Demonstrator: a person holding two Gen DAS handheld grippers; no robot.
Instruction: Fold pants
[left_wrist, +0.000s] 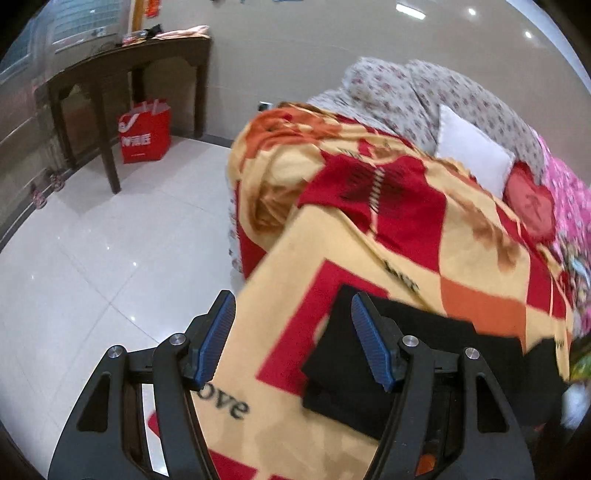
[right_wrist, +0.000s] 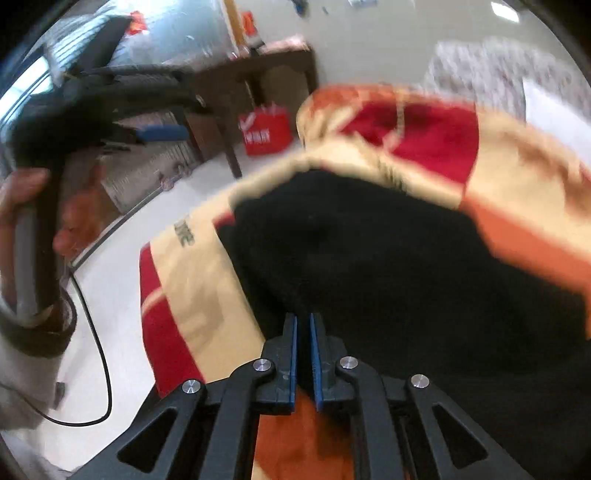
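Right claw: its blue pads stand nearly together with only a thin slit between them, and black cloth sits in that slit, so it has a pinch on the edge of the pants.
Left claw: spread wide with nothing between its pads; it hovers above the bed, its right finger over the near corner of the black cloth.
Pants: black, lying on the blanket near the bed's foot edge, at about 4 o'clock in the left wrist view; in the right wrist view they fill the middle and spread to 3 o'clock.
Fold state: in the left view the cloth shows stacked layers with a squared corner, so I judge it already folded at least once and a further fold is in hand.
Doing it well: the pinched edge should travel low and flat across the cloth, so the layers underneath do not drag out of line.
Left claw's job: likely to press or pin the far layers at the crease while the right one carries its edge over.
Risk: the blanket is soft and rumpled; a deep pinch could take blanket along with the pants.
Blur: the right view is smeared, so the exact seam held cannot be told.
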